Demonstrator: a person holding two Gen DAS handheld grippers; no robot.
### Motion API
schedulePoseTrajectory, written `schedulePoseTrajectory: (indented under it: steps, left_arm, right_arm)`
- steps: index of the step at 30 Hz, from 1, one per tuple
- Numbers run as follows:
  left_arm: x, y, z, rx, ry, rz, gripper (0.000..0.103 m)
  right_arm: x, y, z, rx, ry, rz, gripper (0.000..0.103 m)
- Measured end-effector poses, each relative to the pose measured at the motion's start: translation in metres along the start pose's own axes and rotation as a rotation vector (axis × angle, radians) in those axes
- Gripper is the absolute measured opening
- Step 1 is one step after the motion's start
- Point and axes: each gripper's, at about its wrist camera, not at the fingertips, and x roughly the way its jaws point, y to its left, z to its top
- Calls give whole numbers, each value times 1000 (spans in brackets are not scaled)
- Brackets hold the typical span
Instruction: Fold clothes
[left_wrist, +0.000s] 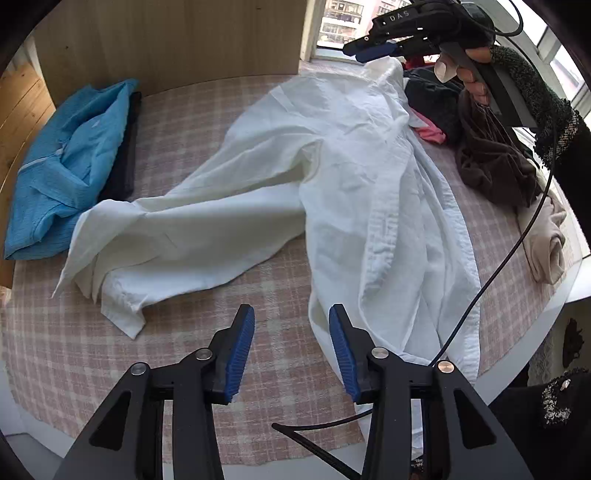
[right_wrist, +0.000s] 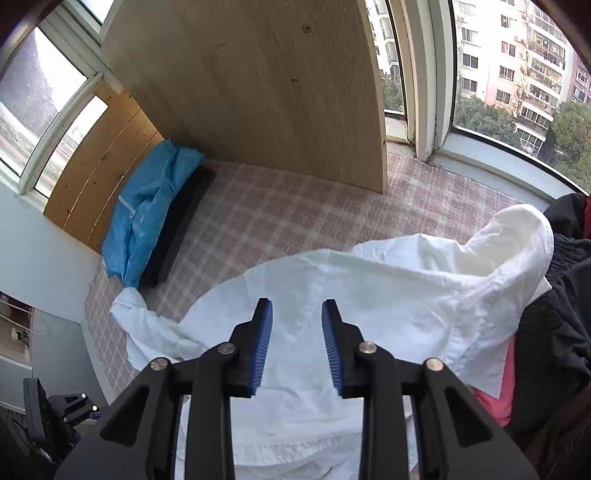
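Both jaws gape empty: your left hand-held gripper (left_wrist: 291, 325) nears the white shirt (left_wrist: 332, 177) hem; spread the crumpled sleeve (left_wrist: 155, 236) flat before your right hand-held gripper (right_wrist: 297, 317) folds.

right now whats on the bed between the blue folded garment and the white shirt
A dark folded garment lies against the blue one; then bare checked cover up to the white shirt, clearest in the left wrist view.

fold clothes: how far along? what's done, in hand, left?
Done: a blue garment lies folded on a dark one by the wooden panel. In hand: nothing gripped; the white shirt is spread out unfolded, with the left tool and right tool both open over it. Left: the shirt, plus the heap of dark, brown, pink and beige clothes.
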Motion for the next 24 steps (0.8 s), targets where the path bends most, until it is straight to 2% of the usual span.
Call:
schedulePoseTrajectory:
  steps: [1, 4, 6, 8, 10, 11, 12, 13, 14, 15, 16, 19, 22, 23, 24]
  left_arm:
    - [8, -5, -4, 7, 14, -21, 52]
    - [34, -9, -13, -19, 67, -68, 54]
    - [51, -6, -19, -53, 101, -97, 58]
    - [65, -5, -20, -79, 117, -125, 59]
    - [71, -7, -18, -87, 100, -169, 56]
    - [71, -9, -15, -83, 89, -189, 45]
    - [71, -11, -12, -72, 93, -195, 15]
    - [71, -13, -9, -60, 97, -201, 6]
    - [70, -16, -7, -47, 97, -204, 6]
    - [63, -17, -4, -27, 82, -197, 2]
    - [53, -17, -1, -11, 59, -194, 2]
    - [16, -10, 16, 26, -39, -119, 2]
    - [-9, 13, 40, 36, -127, 4, 3]
    - [-9, 24, 46, 23, -130, 25, 4]
    - [-7, 33, 52, 17, -118, 35, 10]
  right_arm:
    - [-1, 0, -17, 4, 22, -2, 51]
    - [6, -7, -65, 76, 119, 16, 51]
    - [14, -18, -91, 181, 175, 80, 51]
    - [26, -24, -105, 258, 210, 132, 51]
    - [39, -25, -112, 307, 229, 165, 51]
    - [45, -22, -111, 297, 223, 153, 51]
    - [50, -19, -110, 286, 214, 148, 51]
    - [51, -15, -107, 272, 199, 159, 43]
    - [48, -11, -101, 252, 176, 169, 33]
    - [42, -7, -94, 227, 146, 171, 13]
    - [35, -3, -86, 202, 116, 173, 10]
    - [12, 13, -51, 126, 36, 146, 10]
    - [3, 24, -18, 54, -21, 88, 11]
    - [6, 25, -11, 43, -8, 74, 13]
    - [8, 23, -9, 52, 20, 52, 18]
